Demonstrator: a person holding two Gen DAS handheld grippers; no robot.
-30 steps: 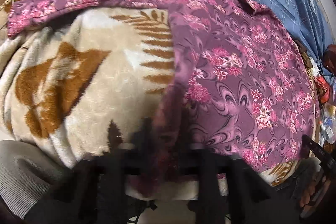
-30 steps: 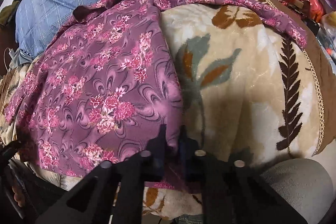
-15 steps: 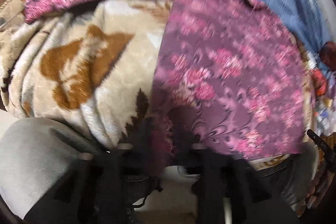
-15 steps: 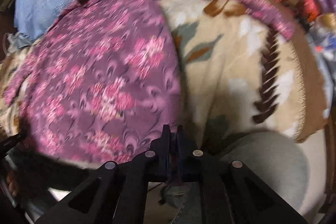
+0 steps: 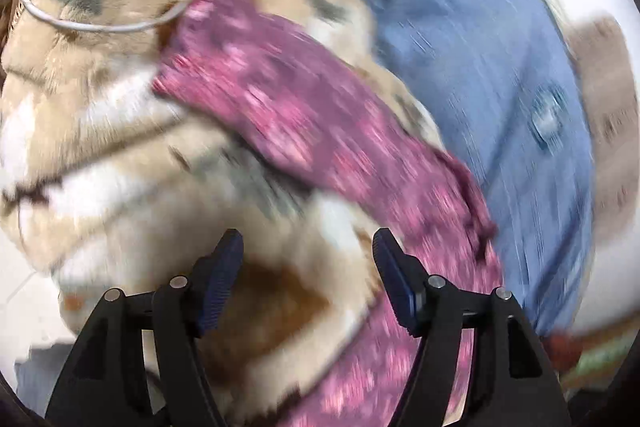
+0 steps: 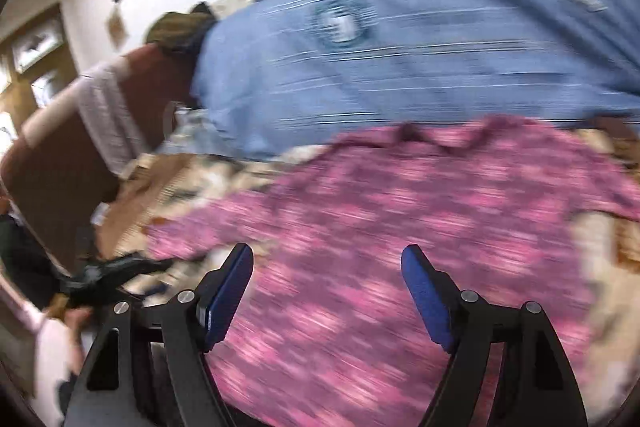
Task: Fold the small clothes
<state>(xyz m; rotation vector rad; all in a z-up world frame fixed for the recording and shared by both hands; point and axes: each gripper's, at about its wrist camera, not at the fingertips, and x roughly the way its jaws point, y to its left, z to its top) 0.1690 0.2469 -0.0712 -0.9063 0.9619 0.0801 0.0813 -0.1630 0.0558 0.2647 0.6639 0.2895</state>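
One lengthwise fold looks done; the sleeves and a crosswise fold remain, I judge. The floral top (image 6: 400, 247) (thin, drapey) lies on a plush leaf-print blanket (image 5: 120, 147). Left gripper (image 5: 308, 267) and right gripper (image 6: 326, 283) have just been opening, nothing between them

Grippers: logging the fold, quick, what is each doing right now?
Left gripper: just opened, holds nothing.
Right gripper: just opened, nothing held, above the floral garment.
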